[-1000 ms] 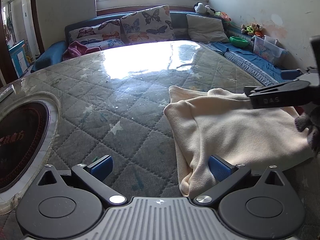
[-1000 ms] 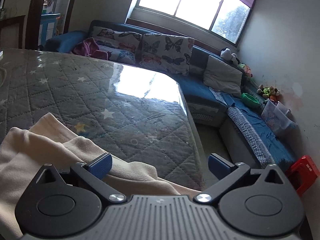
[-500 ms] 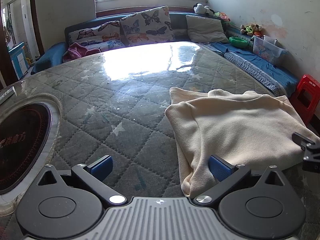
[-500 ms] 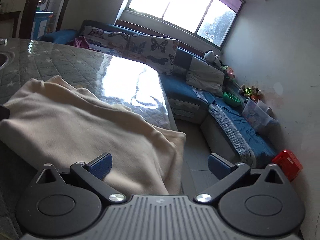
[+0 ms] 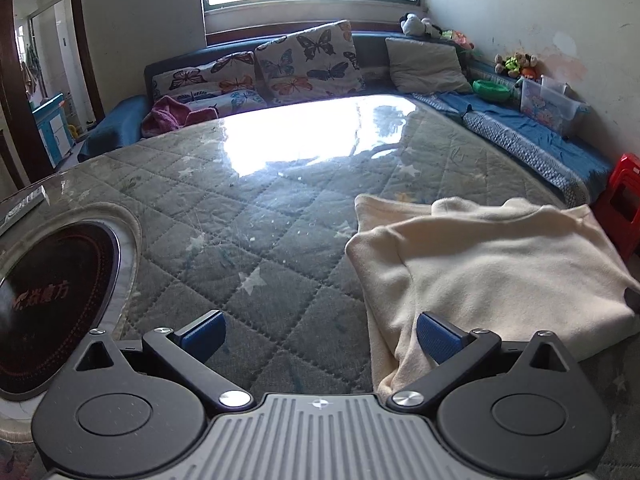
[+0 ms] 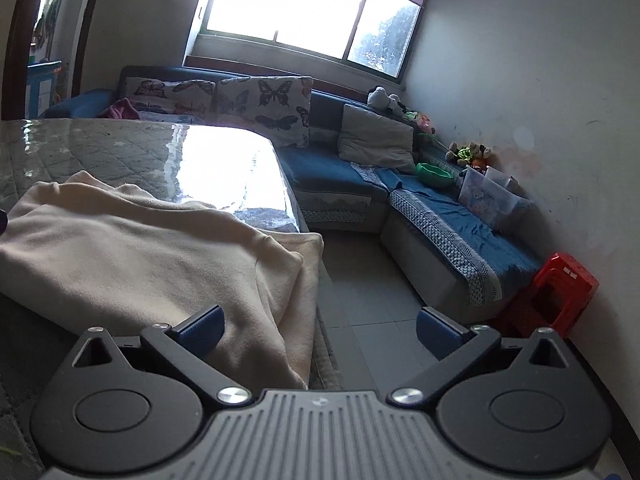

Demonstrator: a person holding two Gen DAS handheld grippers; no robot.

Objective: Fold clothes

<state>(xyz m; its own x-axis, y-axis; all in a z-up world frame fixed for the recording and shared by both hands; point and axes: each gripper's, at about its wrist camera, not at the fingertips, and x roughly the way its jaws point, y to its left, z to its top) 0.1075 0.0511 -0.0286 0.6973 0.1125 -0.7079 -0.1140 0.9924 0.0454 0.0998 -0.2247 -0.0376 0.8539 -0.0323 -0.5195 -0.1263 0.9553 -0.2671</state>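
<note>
Large table [image 5: 280, 208] under a quilted grey-green cover with pale stars, sealed beneath a glossy clear sheet catching window glare. Dark round cooktop [image 5: 52, 300] set into its near-left side, ringed in pale stone. Blue corner sofa [image 6: 332, 172] behind and to the right, lined with butterfly cushions [image 5: 308, 60] and 1 plain grey cushion [image 6: 374, 138]. Red plastic stool [image 6: 560, 284] on the tiled floor by the wall.

Cream garment [image 5: 488, 268] lying folded on the table's right portion, upper layer doubled over a lower one, a rounded fold edge facing left. Seen from the right wrist, same cream garment [image 6: 132, 248] reaching the table's edge, 1 corner draping over it toward the floor.

Left gripper [image 5: 320, 332] low over the table, 2 blue-padded fingers spread wide apart. Left pad [image 5: 202, 330] over bare quilted cover. Right pad [image 5: 438, 336] at the garment's near-left corner, overlapping the cloth in view; actual contact impossible to confirm. Nothing clamped between them.

Right gripper [image 6: 318, 330] likewise spread wide, empty, positioned at the table's right edge. Its left pad [image 6: 202, 326] over the draped cream fabric, touching or not unclear; its right pad [image 6: 436, 330] out over the tiled floor, well clear of the cloth.
</note>
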